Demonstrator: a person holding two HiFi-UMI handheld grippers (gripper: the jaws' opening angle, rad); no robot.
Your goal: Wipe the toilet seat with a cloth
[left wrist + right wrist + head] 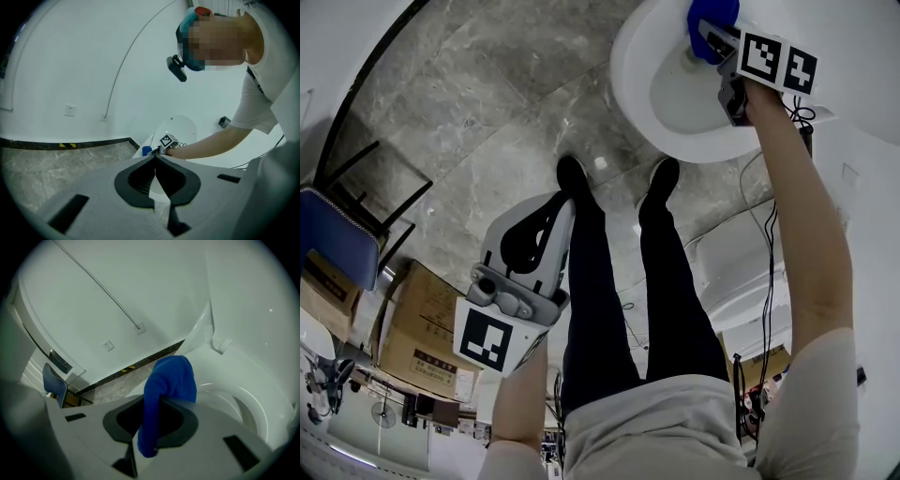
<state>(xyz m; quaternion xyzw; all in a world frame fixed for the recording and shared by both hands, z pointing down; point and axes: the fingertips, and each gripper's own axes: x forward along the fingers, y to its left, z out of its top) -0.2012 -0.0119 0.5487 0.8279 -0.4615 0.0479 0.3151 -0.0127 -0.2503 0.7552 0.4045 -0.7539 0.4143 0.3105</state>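
**Blue cloth held at the toilet, other gripper idle**

The toilet (626,66) stands on the grey marble floor (487,103) just ahead of the person's shoes (572,175). Its white bowl (234,401) lies open below the right gripper (161,399), with the lid (180,127) raised behind it. A cardboard box (422,328) sits closed on the floor at the left, next to a blue chair (337,239).

The cloth (169,380) is blue and bunched. It is pinched between the right gripper's jaws, with a fold puffing out past the tips and a tail hanging back through the opening. In the head view the cloth (712,13) is at the far side of the seat (712,145); whether it touches the seat cannot be told.

The right arm (797,206) reaches forward, nearly straight, and carries the right gripper (705,36) over the bowl. A black cable (766,272) trails down beside this arm.

The left gripper (539,225) is held low beside the left leg (591,300), well apart from the toilet, with the forearm bent. Its jaws are pressed together at the tips and hold nothing, as the left gripper (155,161) view shows.
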